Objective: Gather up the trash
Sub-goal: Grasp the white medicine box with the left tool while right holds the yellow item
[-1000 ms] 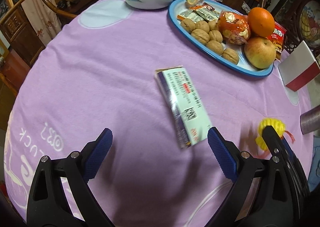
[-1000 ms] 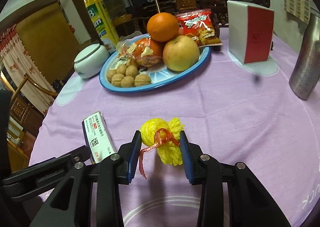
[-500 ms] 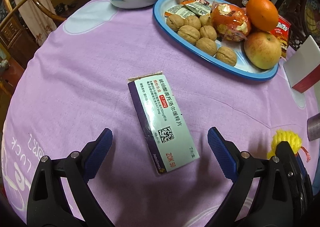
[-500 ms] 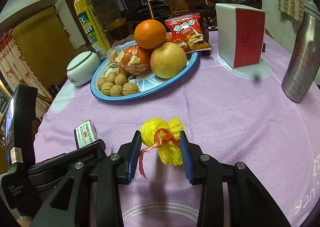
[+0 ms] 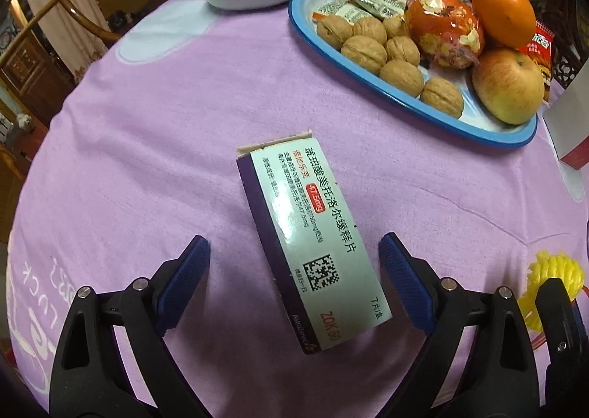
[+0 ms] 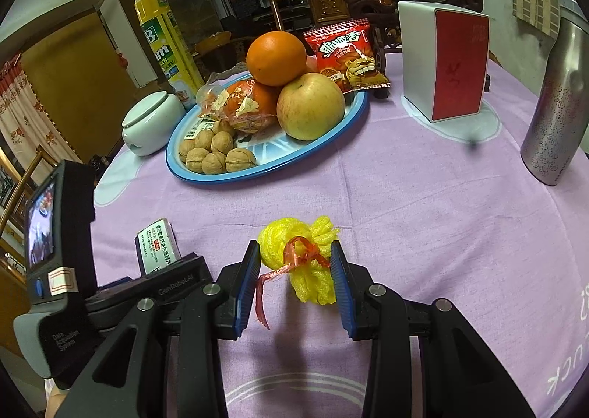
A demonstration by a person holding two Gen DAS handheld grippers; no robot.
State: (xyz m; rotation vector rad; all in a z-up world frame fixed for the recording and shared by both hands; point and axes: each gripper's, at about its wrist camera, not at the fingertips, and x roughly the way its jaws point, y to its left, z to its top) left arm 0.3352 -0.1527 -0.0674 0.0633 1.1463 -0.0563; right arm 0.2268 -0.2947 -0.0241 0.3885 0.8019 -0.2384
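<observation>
Left wrist view: our left gripper (image 5: 292, 280) hangs with jaws spread wide either side of the flat white-and-purple cardboard medicine box (image 5: 309, 239) on the lilac tablecloth (image 5: 147, 145), pads clear of it. To its right, our right gripper (image 6: 293, 287) pinches the crumpled yellow foam-net wrapper (image 6: 294, 252) with its red ribbon. We judge one scrap secured and the box not yet grasped. Beyond stands the blue-rimmed oval plate (image 5: 416, 108) of walnuts and fruit, well apart; nothing blocks us.
</observation>
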